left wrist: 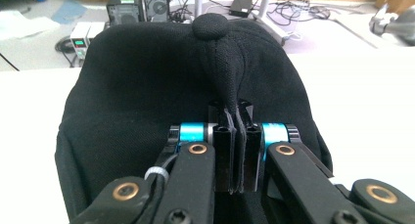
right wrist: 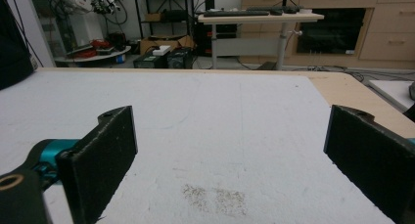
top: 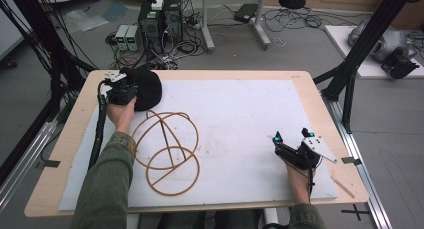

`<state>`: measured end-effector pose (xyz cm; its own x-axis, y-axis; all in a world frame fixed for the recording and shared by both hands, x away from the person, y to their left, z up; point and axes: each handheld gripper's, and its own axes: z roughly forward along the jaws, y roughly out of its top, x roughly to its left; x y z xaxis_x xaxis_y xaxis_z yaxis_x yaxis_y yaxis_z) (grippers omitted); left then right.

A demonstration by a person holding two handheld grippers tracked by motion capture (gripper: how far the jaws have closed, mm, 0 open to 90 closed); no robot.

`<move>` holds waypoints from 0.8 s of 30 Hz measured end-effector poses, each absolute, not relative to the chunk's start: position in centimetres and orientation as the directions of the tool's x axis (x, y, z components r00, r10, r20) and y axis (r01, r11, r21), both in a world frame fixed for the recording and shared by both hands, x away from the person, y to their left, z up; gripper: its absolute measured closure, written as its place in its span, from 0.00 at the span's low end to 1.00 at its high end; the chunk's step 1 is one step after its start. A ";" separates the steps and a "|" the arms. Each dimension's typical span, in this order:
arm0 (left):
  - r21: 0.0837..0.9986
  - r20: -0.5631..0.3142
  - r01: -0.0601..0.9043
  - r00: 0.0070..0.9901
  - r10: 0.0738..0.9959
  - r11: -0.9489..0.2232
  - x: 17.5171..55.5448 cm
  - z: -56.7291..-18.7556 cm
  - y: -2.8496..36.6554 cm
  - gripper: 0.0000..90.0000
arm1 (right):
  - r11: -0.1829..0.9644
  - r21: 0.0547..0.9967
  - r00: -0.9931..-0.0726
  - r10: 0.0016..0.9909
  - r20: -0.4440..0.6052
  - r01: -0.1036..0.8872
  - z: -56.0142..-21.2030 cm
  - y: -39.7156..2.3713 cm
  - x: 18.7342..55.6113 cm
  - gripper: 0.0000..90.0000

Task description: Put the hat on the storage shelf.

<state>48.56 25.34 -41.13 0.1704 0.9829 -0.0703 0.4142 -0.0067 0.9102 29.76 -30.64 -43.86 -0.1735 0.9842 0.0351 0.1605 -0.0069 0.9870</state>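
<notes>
The left gripper [left wrist: 234, 136] is clenched on a fold of the black cap [left wrist: 147, 87], whose crown bulges straight ahead of its jaws.

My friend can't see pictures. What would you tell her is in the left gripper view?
The left gripper has its two black jaws pinched shut on a fold of cloth from a black cap. The cap lies on a white table mat, with the round button on its top showing. Behind it, computers and cables sit on the floor.
</notes>
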 end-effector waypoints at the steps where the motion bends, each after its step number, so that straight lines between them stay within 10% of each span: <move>1: 0.913 -0.088 0.408 0.172 0.981 0.010 48.4 -40.8 25.4 0.98 | -0.012 0.986 -0.172 0.984 0.040 0.165 -43.9 -30.6 29.7 0.05; 24: 0.979 -0.072 0.204 0.270 0.960 0.016 43.0 -33.3 26.8 0.97 | -0.016 0.988 -0.168 0.985 0.043 0.157 -43.7 -30.5 29.5 0.05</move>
